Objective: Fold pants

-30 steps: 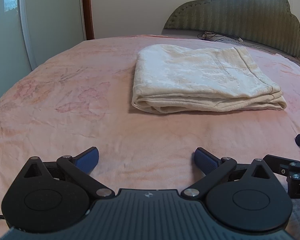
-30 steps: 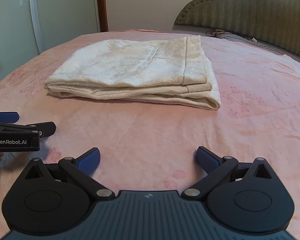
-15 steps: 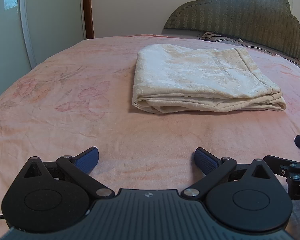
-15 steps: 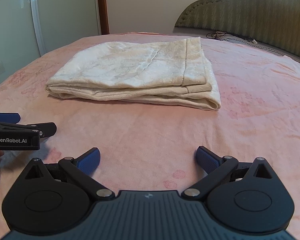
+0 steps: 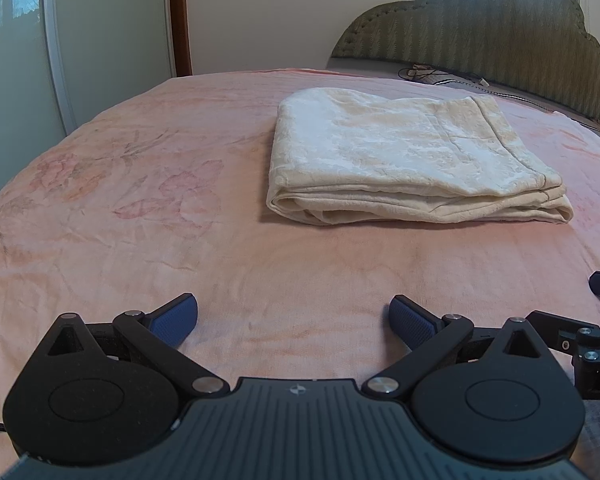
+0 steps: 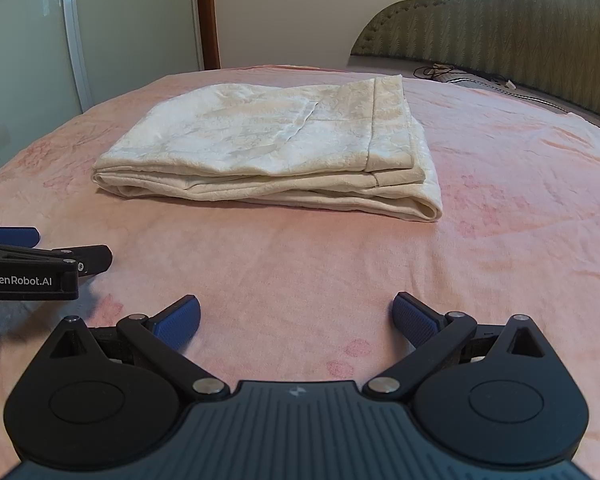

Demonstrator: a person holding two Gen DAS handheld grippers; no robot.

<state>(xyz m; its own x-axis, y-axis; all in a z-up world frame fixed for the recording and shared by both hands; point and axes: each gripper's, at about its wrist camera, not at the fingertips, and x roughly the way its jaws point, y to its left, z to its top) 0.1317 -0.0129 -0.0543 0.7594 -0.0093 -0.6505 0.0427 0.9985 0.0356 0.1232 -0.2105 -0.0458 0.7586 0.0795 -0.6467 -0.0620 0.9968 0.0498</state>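
Cream pants lie folded into a flat stacked rectangle in the middle of the pink bed. My left gripper is open over bare bedspread, well short of the pants' near edge, with nothing between its blue pads. My right gripper is open too, equally far back from the pants and empty. Each gripper shows at the edge of the other's view: the right one at the far right, the left one at the far left.
A pink floral bedspread covers the bed. A green padded headboard rises at the back right, with dark cables lying before it. Pale wardrobe doors and a brown door frame stand at the left.
Both grippers have tilted down slightly, so the pants sit a little lower in both views. The pants have not moved and both grippers stay open.
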